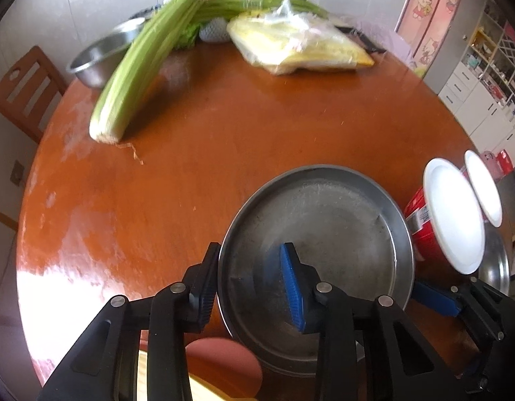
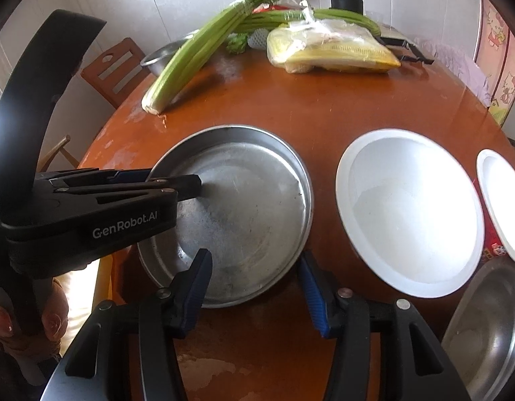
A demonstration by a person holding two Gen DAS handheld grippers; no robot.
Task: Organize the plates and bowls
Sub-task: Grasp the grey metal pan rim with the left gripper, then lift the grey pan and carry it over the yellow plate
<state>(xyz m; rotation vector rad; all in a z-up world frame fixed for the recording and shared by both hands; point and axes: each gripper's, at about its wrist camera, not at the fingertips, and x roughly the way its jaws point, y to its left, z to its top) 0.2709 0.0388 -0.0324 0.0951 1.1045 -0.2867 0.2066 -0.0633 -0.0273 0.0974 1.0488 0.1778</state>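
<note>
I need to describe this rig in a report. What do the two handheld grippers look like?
Both are black plastic with silver rivets and ribbed blue finger pads. The left gripper carries white "GenRobot.AI" lettering on its side and a curved black handle, with bare fingertips wrapped around it. The right gripper looks the same build. No cables visible.

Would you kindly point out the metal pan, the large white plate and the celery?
metal pan (image 2: 244,200): right wrist view, inner base.
large white plate (image 2: 411,214): right wrist view, centre.
celery (image 1: 133,77): left wrist view, mid-stalk.

grey pan (image 2: 244,207), white plate (image 2: 407,214) — orange table (image 2: 324,107)
</note>
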